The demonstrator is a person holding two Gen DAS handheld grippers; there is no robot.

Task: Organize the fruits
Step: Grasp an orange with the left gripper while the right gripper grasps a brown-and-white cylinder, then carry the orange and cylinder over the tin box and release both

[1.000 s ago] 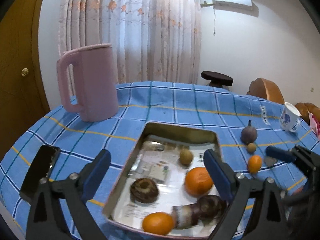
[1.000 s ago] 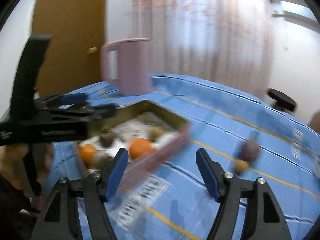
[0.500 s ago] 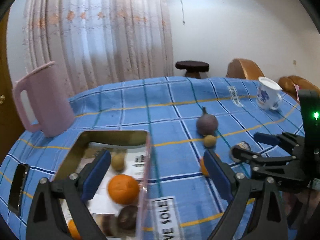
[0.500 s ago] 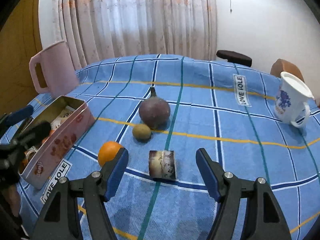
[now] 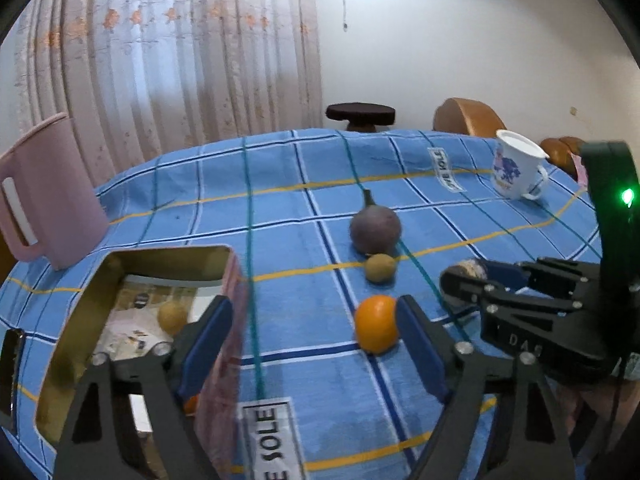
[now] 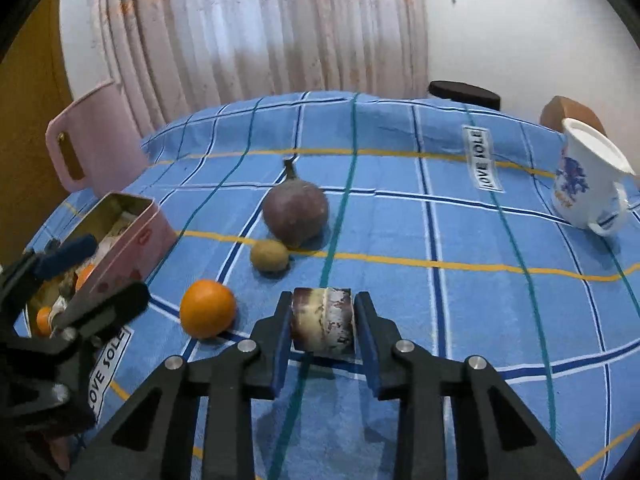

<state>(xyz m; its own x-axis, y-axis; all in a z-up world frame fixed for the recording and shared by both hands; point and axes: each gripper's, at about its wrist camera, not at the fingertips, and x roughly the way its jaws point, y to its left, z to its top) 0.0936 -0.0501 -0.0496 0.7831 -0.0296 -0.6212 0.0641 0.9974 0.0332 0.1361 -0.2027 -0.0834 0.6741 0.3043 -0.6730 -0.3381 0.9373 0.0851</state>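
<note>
Clamping the mottled brown-and-white cylinder (image 6: 322, 322) at lower centre of the right wrist view, your right gripper (image 6: 322, 334) has both pads pressed against its sides. Your left gripper (image 5: 308, 354) stands spread wide at the bottom of its own view — nothing between the pads, one over the tin, the other just beside the orange (image 5: 376, 329). Left of it sits the pink tin (image 5: 224, 280), holding a small yellow-brown fruit (image 5: 172, 317), a sliver of orange fruit and printed paper. Farther up the blue checked tablecloth (image 6: 400, 208) lie a small tan fruit (image 6: 269, 255) and a purple fruit (image 6: 295, 213), touching. Beyond — pink pitcher (image 6: 94, 140) upper left, white mug (image 6: 586, 186) upper right.
</note>
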